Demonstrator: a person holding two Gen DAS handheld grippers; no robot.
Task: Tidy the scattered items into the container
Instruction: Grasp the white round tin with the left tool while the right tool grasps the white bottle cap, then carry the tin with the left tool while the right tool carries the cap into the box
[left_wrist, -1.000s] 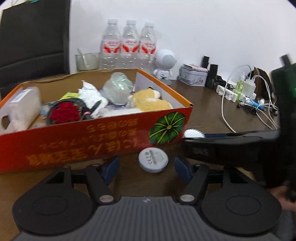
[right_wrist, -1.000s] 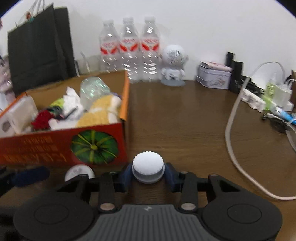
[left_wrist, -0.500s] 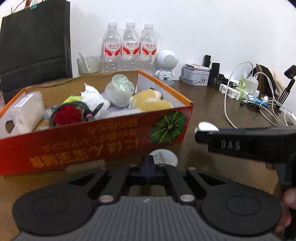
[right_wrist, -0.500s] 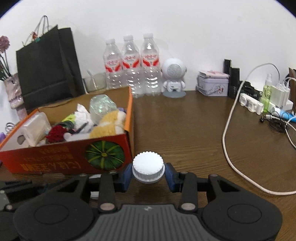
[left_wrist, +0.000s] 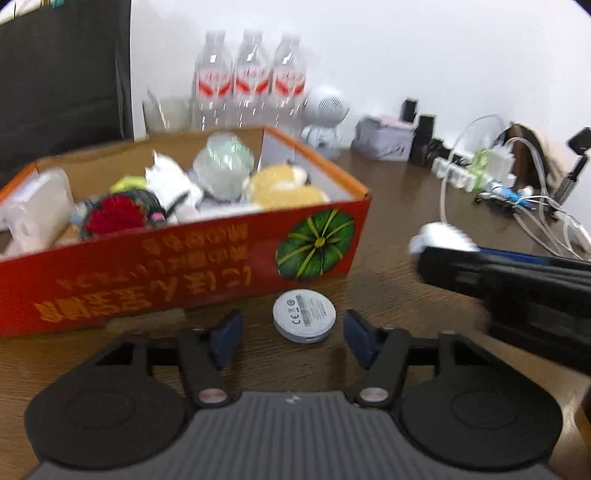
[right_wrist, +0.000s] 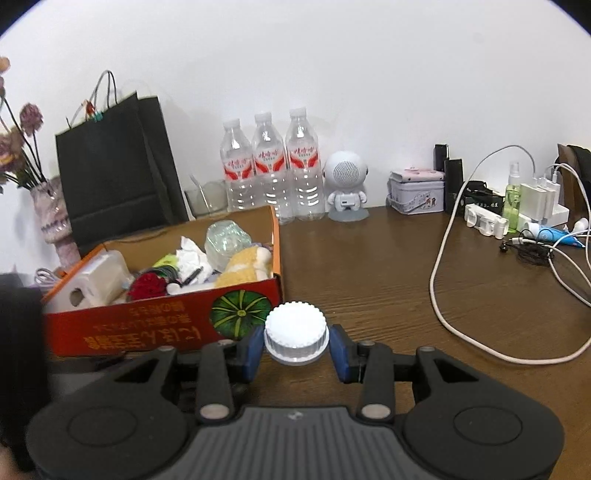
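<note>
An orange cardboard box (left_wrist: 184, 266) (right_wrist: 155, 325) holds a plush toy, a red flower, tissue and a clear bottle. A round grey-white disc (left_wrist: 304, 315) lies on the wooden table just in front of the box. My left gripper (left_wrist: 293, 334) is open, its blue pads either side of the disc and just short of it. My right gripper (right_wrist: 296, 349) is shut on a white ribbed cap (right_wrist: 296, 338), held above the table right of the box's near corner; it shows blurred in the left wrist view (left_wrist: 439, 238).
Three water bottles (right_wrist: 271, 166), a small white robot speaker (right_wrist: 346, 184), a tin (right_wrist: 415, 192), and a black bag (right_wrist: 110, 162) stand along the wall. Chargers and cables (right_wrist: 535, 221) clutter the right side. A white cable (right_wrist: 443, 288) loops across the table.
My left gripper was open, shut half a second ago, and is open again, lower and around the disc. My right gripper has lifted with the cap.
</note>
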